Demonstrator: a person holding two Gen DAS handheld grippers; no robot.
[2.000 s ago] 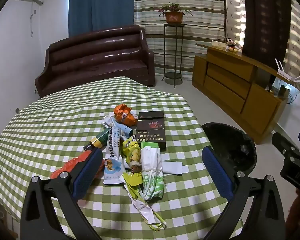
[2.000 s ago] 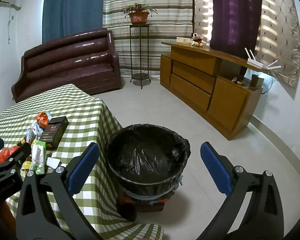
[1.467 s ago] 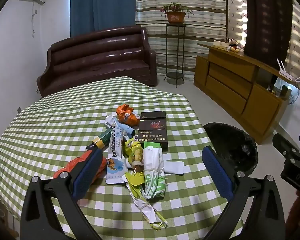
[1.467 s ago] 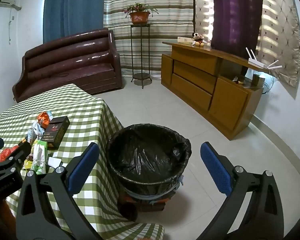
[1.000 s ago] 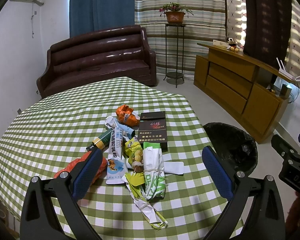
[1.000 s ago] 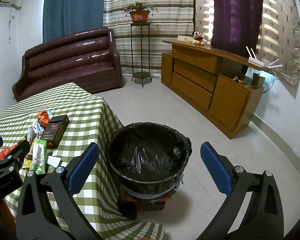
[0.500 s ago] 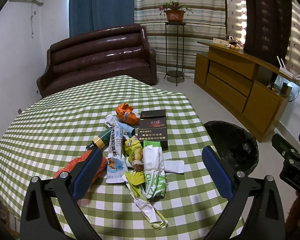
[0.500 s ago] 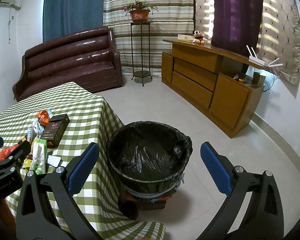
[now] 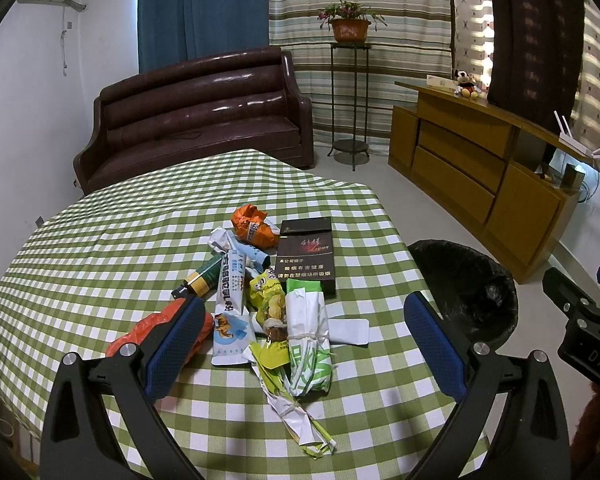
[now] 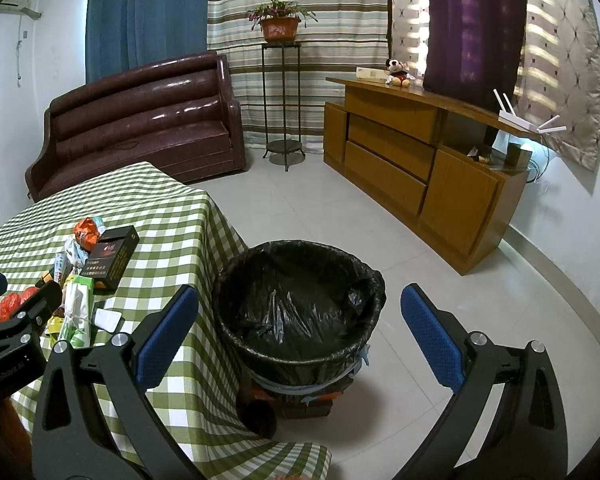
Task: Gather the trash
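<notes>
We see the left gripper (image 9: 304, 336) low in its frame with its blue-padded fingers (image 9: 176, 336) spread wide apart, holding nothing, above the green-checked bench (image 9: 100, 240). The trash lies heaped at the centre of that frame: a green-and-white wrapper (image 9: 308, 340), a yellow snack bag (image 9: 266, 286), a blue-and-white pouch (image 9: 230, 300), an orange wrapper (image 9: 252, 226), a red wrapper (image 9: 140, 332) beside the left finger, and a dark cigarette carton (image 9: 306, 254) further up. In the right wrist view, the right gripper (image 10: 300, 336) hangs with fingers equally wide apart and empty over the black-lined trash bin (image 10: 300, 300), which stands on the floor just beside the bench edge, centre frame.
</notes>
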